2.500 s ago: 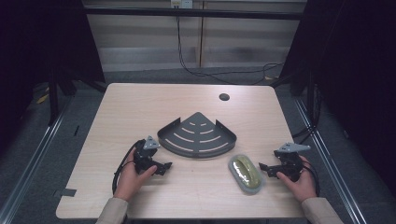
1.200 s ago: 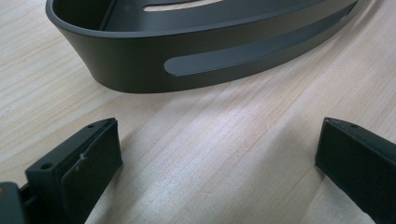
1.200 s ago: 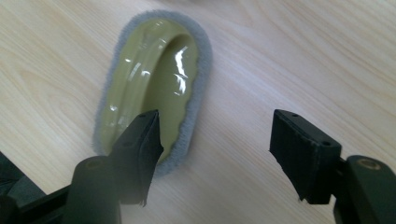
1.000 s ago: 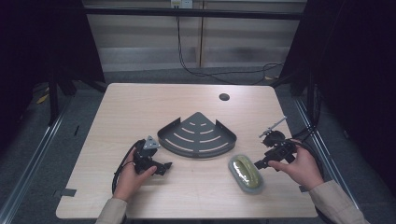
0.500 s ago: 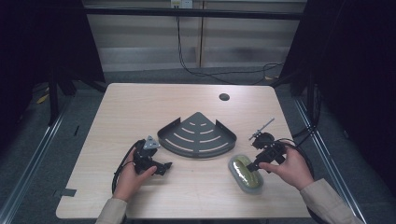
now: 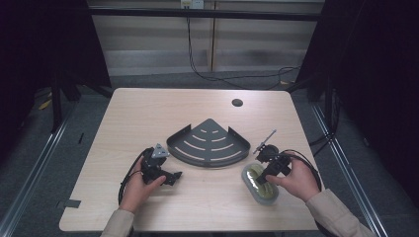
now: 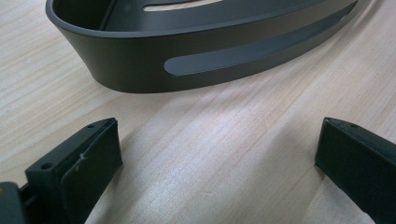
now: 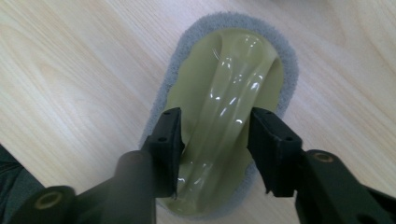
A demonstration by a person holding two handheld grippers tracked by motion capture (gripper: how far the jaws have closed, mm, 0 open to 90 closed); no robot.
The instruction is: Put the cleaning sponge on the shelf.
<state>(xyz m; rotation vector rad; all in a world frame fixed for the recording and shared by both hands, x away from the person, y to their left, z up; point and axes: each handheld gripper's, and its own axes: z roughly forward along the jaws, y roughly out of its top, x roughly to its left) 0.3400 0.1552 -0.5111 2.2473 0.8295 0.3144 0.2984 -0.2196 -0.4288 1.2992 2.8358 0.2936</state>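
An oval scrub pad (image 6: pixel 262 188) with a grey fuzzy rim and a glossy olive handle (image 8: pixel 224 107) lies on the table at the front right. My right gripper (image 8: pixel 215 116) is down over it, tilted steeply, with the handle between its jaws. The jaws have just been closing and the pads stand close to the handle's two sides, without clearly pressing on it. In the high view the right gripper (image 6: pixel 261 174) covers the pad's far end. My left gripper (image 6: pixel 175 177) rests on the wood at the front left, open and empty (image 7: pixel 217 135), facing the dark corner shelf (image 7: pixel 187 60).
The dark grey fan-shaped corner shelf (image 6: pixel 207 159) with slotted floor sits mid-table between the two hands. A round hole (image 6: pixel 237 102) is in the tabletop at the far right. Cables trail from both grippers toward the front edge.
My right hand has come in from the right edge and lowered onto the scrub pad, and its jaws have narrowed around the handle. The left hand and the shelf have stayed put.
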